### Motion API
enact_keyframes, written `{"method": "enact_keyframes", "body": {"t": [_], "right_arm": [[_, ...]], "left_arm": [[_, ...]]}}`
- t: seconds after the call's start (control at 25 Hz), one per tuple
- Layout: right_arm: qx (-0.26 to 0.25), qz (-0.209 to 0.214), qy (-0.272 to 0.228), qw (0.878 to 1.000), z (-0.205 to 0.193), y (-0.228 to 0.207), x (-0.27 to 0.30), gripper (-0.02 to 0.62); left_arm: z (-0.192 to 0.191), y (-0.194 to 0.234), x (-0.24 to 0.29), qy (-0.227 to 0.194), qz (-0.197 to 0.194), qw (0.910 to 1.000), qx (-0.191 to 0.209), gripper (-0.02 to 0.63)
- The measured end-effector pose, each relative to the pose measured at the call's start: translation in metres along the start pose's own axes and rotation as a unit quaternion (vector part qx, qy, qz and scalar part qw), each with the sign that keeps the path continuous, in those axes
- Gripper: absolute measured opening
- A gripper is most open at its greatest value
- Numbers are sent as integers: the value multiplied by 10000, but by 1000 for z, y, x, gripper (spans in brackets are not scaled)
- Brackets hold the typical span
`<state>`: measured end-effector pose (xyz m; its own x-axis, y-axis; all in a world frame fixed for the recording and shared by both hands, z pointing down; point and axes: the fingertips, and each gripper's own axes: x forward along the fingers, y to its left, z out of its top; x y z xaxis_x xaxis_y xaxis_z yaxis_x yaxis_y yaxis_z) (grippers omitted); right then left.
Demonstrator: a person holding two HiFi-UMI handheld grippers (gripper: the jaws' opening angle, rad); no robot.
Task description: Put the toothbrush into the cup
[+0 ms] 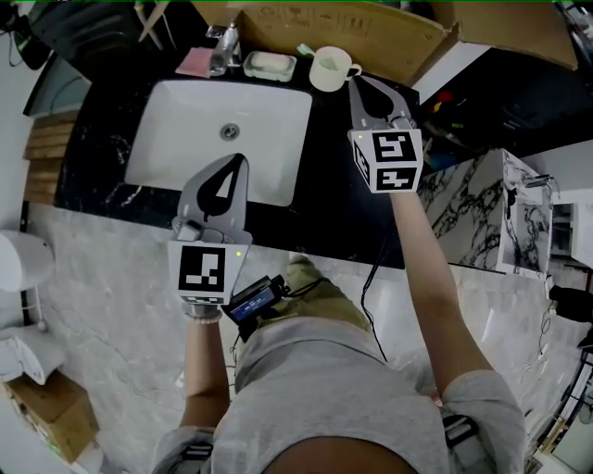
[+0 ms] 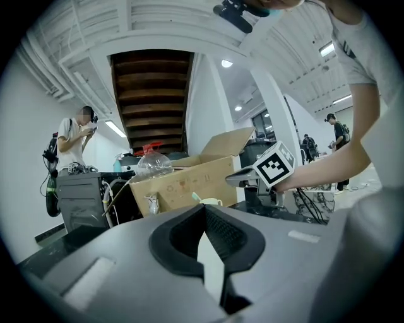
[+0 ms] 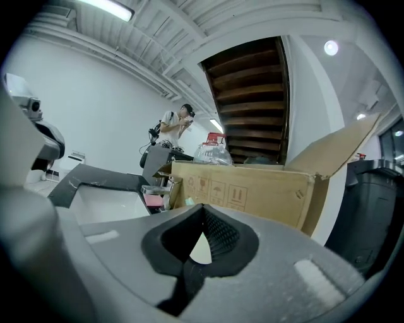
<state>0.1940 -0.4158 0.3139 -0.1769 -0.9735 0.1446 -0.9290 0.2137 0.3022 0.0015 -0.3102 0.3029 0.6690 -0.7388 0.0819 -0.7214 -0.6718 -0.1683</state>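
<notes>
We see the pale green toothbrush [image 1: 305, 49] already in the cream ceramic cup with a handle [image 1: 331, 68]. Only its top end shows, sticking up over the rim and leaning towards the left. The cup stands at the back of the black marbled countertop [image 1: 343, 185], right of the white rectangular soap dish [image 1: 270, 64] and in front of the open brown cardboard box [image 1: 352, 28].

The right gripper [image 1: 353, 83] has its jaws pressed together with nothing between them, tips just beside the cup's handle. We can't tell if they touch it.

The left gripper [image 1: 243, 159] also has its jaws pressed together on nothing. It hangs over the white rectangular sink basin [image 1: 185, 120], well apart from the cup. The chrome faucet [image 1: 222, 46] sits behind the basin, with a flat pink item [image 1: 195, 62] just left of it.
</notes>
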Motion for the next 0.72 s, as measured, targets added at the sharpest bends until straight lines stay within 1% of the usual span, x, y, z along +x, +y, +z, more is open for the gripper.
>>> {"method": "enact_keyframes", "body": {"t": [0.24,0.32,0.6,0.72], "right_arm": [[105,-162,-184,9996,14,6,-44,-9],[177,-176,-232,9994,17,10,-60,-9],[431,-226,-349,9982,21,28,-115,-9],[504,-255,-375,9977,21,35,-134,-9]], "left_arm": [[6,-10,-10,-50,-195,9998,66,11],[12,-15,-14,-143,-284,9994,96,11],[17,-33,-26,-199,-512,9984,157,11],[26,-38,-33,-355,-616,9973,171,11]]}}
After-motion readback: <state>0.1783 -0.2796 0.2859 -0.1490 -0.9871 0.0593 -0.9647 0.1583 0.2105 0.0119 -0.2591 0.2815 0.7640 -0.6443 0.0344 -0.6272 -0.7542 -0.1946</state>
